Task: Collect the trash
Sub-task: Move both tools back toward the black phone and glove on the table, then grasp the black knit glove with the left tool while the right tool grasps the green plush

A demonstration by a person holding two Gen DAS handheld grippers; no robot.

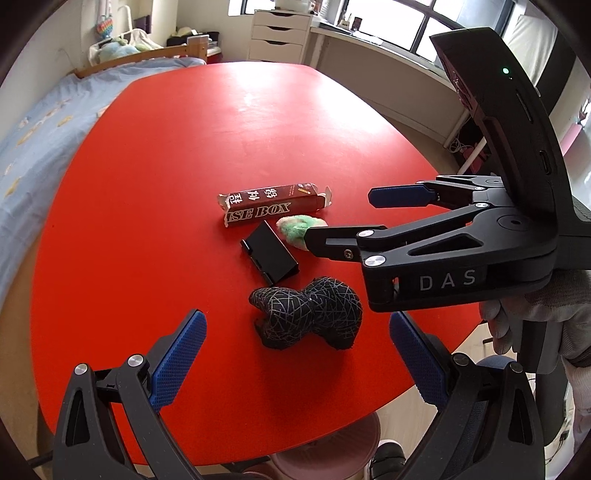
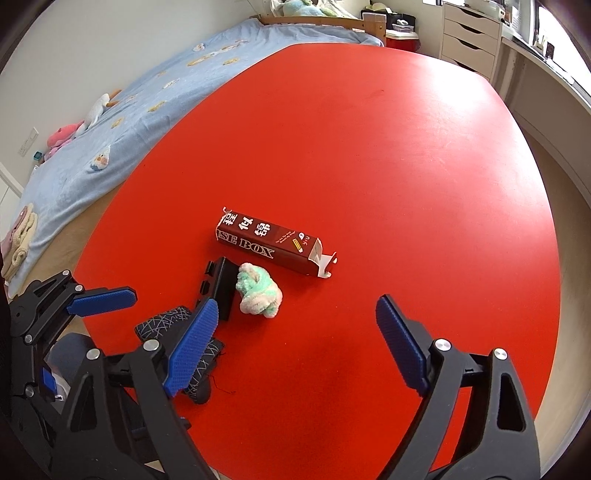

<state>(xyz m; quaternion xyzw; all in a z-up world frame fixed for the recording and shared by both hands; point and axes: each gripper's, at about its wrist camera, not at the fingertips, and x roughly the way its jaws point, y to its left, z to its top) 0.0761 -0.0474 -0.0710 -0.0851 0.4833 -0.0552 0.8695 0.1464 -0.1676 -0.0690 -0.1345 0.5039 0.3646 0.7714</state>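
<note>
Red laminate tabletop (image 2: 369,147) carries four pieces of clutter bunched near its middle: a long maroon cardboard box (image 2: 271,244) with white lettering and one end flap torn open, a small black plastic case (image 2: 221,288), a crumpled green-and-white fluffy wad (image 2: 258,290), and a lumpy black fabric piece crossed with thin white lines (image 1: 308,312). The box lies farthest out; the case and the wad sit side by side just before it, the wad near the box's long side, and the fabric piece lies nearest the tabletop's front edge.

Left gripper (image 1: 295,354) hangs over the fabric piece with its blue-padded fingers (image 1: 181,354) spread wide apart, holding nothing. Right gripper (image 2: 295,343), held in a light-gloved hand (image 1: 535,317), points down at the wad and the case, fingers (image 2: 402,343) likewise apart and empty; in the left wrist view one of its fingertips overlaps the wad, though contact cannot be told.

A bed (image 2: 110,122) with a pale blue cover and soft toys stands beyond the tabletop, a white drawer unit (image 1: 279,35) by the windows.
</note>
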